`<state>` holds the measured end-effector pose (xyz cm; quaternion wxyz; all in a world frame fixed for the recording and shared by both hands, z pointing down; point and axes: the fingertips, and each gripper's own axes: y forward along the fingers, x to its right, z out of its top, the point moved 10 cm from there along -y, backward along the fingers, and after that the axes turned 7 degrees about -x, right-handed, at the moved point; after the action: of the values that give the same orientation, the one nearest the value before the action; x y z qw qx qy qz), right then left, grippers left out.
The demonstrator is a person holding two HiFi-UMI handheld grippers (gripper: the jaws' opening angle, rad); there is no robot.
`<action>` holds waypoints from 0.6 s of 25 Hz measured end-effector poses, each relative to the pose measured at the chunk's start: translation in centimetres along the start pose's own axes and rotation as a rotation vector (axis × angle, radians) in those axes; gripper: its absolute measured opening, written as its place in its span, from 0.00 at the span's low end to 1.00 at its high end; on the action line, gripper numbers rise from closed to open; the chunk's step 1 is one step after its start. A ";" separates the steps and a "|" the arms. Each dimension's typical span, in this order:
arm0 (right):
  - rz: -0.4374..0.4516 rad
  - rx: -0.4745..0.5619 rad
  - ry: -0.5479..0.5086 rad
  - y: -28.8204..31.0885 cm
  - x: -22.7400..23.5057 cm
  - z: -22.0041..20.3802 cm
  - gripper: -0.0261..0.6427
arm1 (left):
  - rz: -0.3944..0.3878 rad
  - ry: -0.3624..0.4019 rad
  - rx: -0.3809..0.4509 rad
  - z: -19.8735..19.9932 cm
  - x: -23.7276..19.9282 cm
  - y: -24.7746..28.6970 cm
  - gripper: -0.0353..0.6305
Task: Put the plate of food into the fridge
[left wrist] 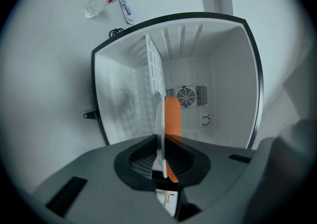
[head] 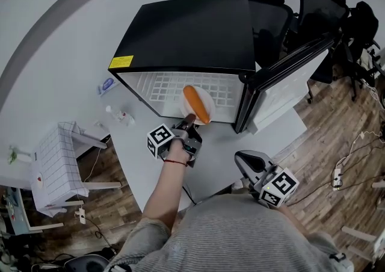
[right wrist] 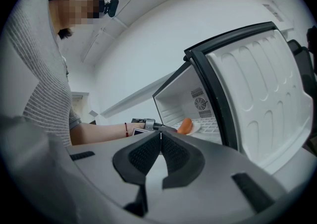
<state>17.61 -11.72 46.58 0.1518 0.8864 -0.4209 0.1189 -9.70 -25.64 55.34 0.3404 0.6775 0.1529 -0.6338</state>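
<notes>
Fridge: upper centre of the head view, door open at right.
Plate: white, carrying orange food, at the fridge mouth over the wire shelf.
Left gripper: jaws clamped on the plate's near rim.
Right gripper: lower right, jaws together, nothing between them.

The left arm reaches to the fridge mouth, the left gripper clamping the plate rim. The right gripper is held back from the fridge, fingers together.
</notes>
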 end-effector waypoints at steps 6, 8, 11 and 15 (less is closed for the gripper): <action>0.003 -0.002 0.002 -0.1 0.3 0.0 0.06 | 0.009 0.004 0.019 0.3 -0.2 0.6 0.12; 0.003 -0.002 0.002 -0.1 0.4 0.0 0.06 | 0.006 -0.009 0.029 0.3 -0.2 0.9 0.12; 0.002 -0.003 0.004 -0.2 0.6 0.0 0.06 | 0.002 -0.024 0.045 0.5 -0.1 1.5 0.12; 0.000 -0.006 0.008 -0.3 0.8 0.0 0.06 | 0.011 -0.039 0.064 0.7 0.1 2.2 0.12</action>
<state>18.31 -12.07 46.81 0.1562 0.8855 -0.4205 0.1209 -8.81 -27.65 55.89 0.3249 0.6765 0.1220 -0.6496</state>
